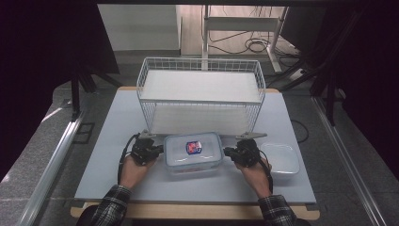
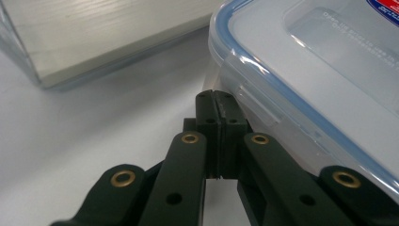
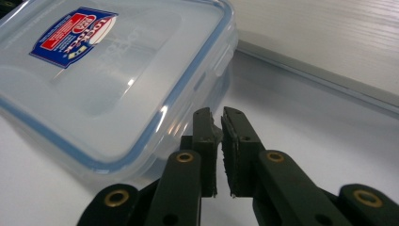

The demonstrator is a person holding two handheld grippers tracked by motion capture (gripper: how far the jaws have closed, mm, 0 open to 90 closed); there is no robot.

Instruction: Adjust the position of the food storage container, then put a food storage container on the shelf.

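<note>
Two grippers flank one clear plastic food container with a blue-sealed snap lid and a red-and-blue label, which sits low in the centre of the high view on the pale grey tabletop. It lies with its long side across the frame, so each short end, where a locking flap hangs, faces one hand. That looks to me like the reason for the symmetrical approach: the flaps on the ends are what the tools have to work.

The left gripper, at the container's left end in the high view, has its jaws pressed flat together with nothing between them. In the left gripper view its tip sits right against the side flap at the centre of the frame, just under the blue-edged lid; I judge it is being used as a blunt finger to push or pry rather than to pinch.

The right gripper, at the container's right end, has its jaws nearly together, with only a thin slit showing. In the right gripper view the tip stands close beside the container, and a small clear edge seems to sit at the left jaw's tip; whether that is the flap being nipped I cannot tell.

Behind the container, in the upper middle of the high view, stands a white wire basket shelf, and to the lower right lies a second, empty clear plastic tub, just beside the right hand.
</note>
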